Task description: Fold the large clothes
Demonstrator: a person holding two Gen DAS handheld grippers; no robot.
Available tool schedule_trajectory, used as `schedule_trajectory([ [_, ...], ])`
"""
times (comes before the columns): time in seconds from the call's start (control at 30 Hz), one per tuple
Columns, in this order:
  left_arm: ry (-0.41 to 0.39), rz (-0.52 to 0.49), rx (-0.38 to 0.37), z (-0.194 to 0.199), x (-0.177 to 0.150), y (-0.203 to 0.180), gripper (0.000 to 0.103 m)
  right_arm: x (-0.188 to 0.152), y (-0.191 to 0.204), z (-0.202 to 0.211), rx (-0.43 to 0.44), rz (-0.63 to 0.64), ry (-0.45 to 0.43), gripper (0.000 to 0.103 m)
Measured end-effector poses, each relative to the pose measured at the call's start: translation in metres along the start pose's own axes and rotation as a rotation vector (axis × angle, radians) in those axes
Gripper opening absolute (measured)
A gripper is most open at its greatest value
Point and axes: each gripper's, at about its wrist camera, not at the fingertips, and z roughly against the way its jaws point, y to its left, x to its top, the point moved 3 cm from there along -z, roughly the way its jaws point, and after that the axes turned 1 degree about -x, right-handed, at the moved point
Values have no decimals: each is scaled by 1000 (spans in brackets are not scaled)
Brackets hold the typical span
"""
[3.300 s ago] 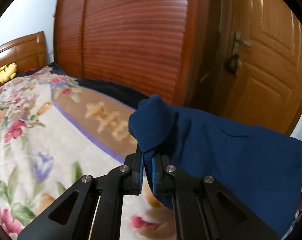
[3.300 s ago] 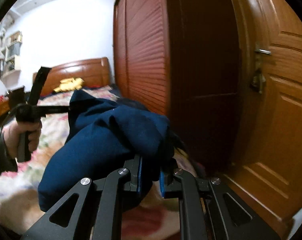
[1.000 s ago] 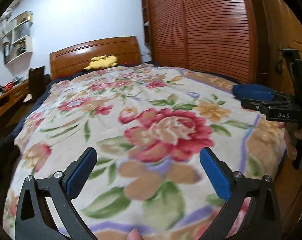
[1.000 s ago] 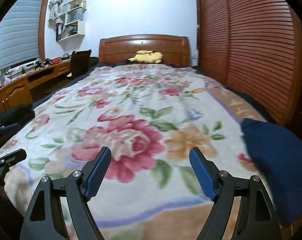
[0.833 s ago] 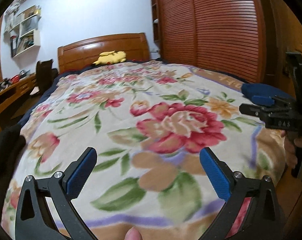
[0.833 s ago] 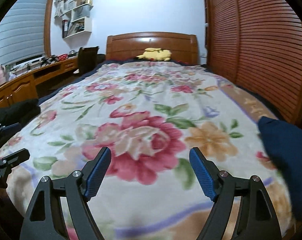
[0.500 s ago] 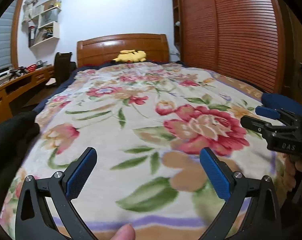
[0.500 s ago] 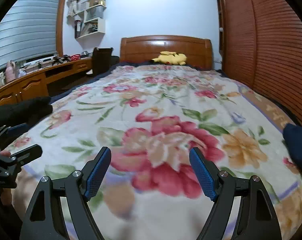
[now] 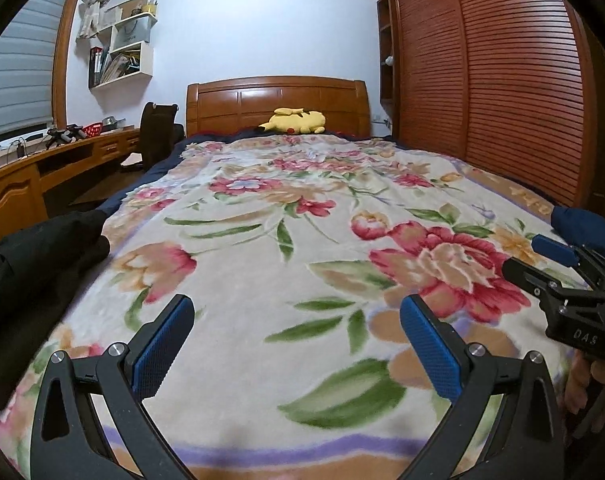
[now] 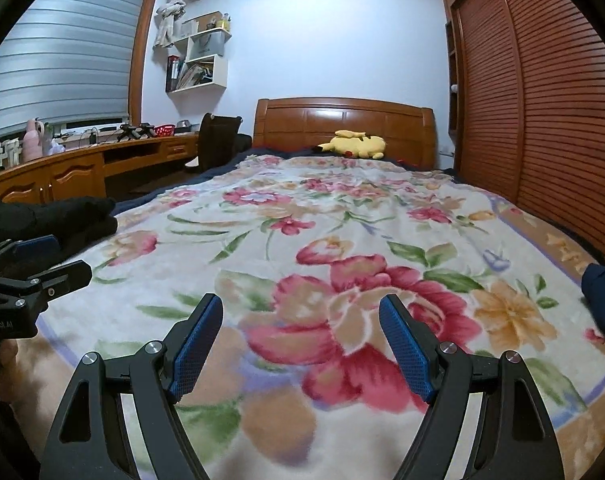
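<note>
A folded dark blue garment point(image 9: 586, 226) lies at the bed's right edge; a corner of it shows in the right wrist view point(image 10: 604, 296). A black garment point(image 9: 30, 256) lies at the bed's left edge and also shows in the right wrist view point(image 10: 58, 216). My left gripper point(image 9: 296, 336) is open and empty above the foot of the floral blanket point(image 9: 302, 220). My right gripper point(image 10: 300, 344) is open and empty over the blanket point(image 10: 342, 240). Each gripper appears in the other's view, the right one point(image 9: 562, 276) near the blue garment, the left one point(image 10: 26, 276) near the black garment.
A wooden headboard point(image 9: 278, 104) with a yellow plush toy point(image 9: 296, 120) stands at the far end. A slatted wooden wardrobe point(image 9: 502, 72) runs along the right. A wooden desk point(image 10: 62, 168) and a dark chair point(image 10: 216, 140) stand at the left.
Both grippers were shut on the blue garment; they have let it go at the right edge, opened, and swung left to face up the bed. The black garment has come into view.
</note>
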Motion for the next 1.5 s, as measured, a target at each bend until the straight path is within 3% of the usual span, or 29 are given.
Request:
schedule_trajectory([
  [1.5, -8, 12, 9, 4, -6, 3, 103, 1, -4, -10, -6, -55, -3, 82],
])
